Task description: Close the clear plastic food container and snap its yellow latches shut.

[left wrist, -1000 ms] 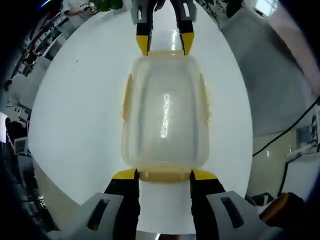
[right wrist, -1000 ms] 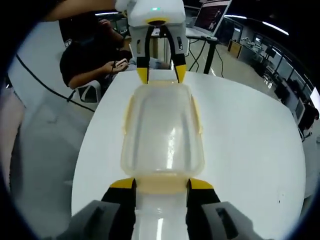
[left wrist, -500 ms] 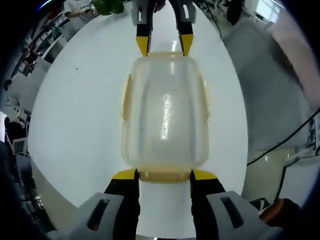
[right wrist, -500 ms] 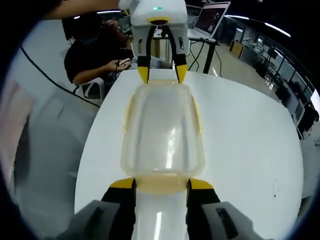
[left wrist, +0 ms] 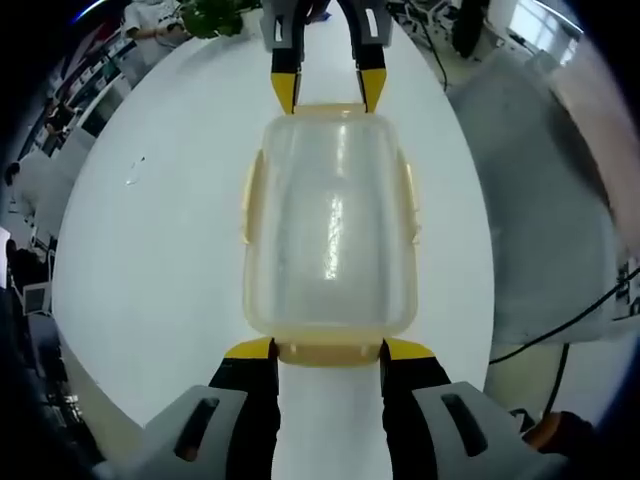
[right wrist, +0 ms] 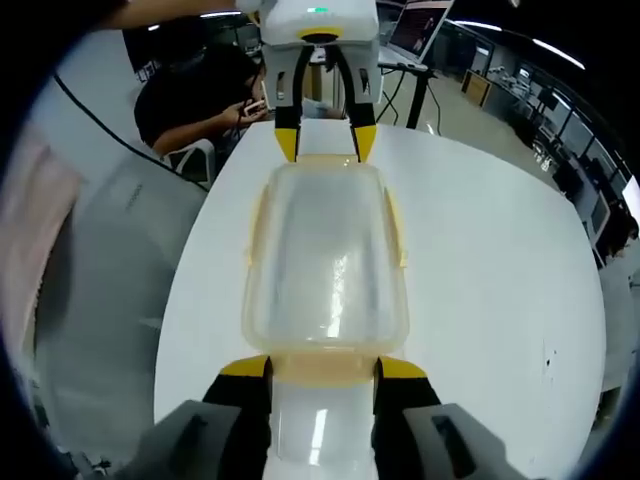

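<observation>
Your left gripper (left wrist: 327,349) stood with both yellow-tipped jaws spread to about the width of the clear plastic food container (left wrist: 329,222), one tip at each end of the near yellow end latch (left wrist: 329,352). The tips looked to be touching the container's near corners; whether they pressed on it, you could not tell from the left gripper view.

Your right gripper (right wrist: 324,368) was set the same way at the opposite end, jaws wide, tips flanking its own near yellow latch (right wrist: 324,371) in the right gripper view. In the left gripper view its tips sat at the container's far corners, and in the right gripper view the left gripper's tips did likewise.

The container lay on the white round table (left wrist: 160,230), lid on top, lengthwise between your two grippers. The side latches (left wrist: 247,195) lay close along the long walls. Whether any latch was fully snapped could not be read.

Beyond the table's far edge in the right gripper view, a seated person in dark clothes (right wrist: 190,95) and a laptop on a stand (right wrist: 420,25) were visible
</observation>
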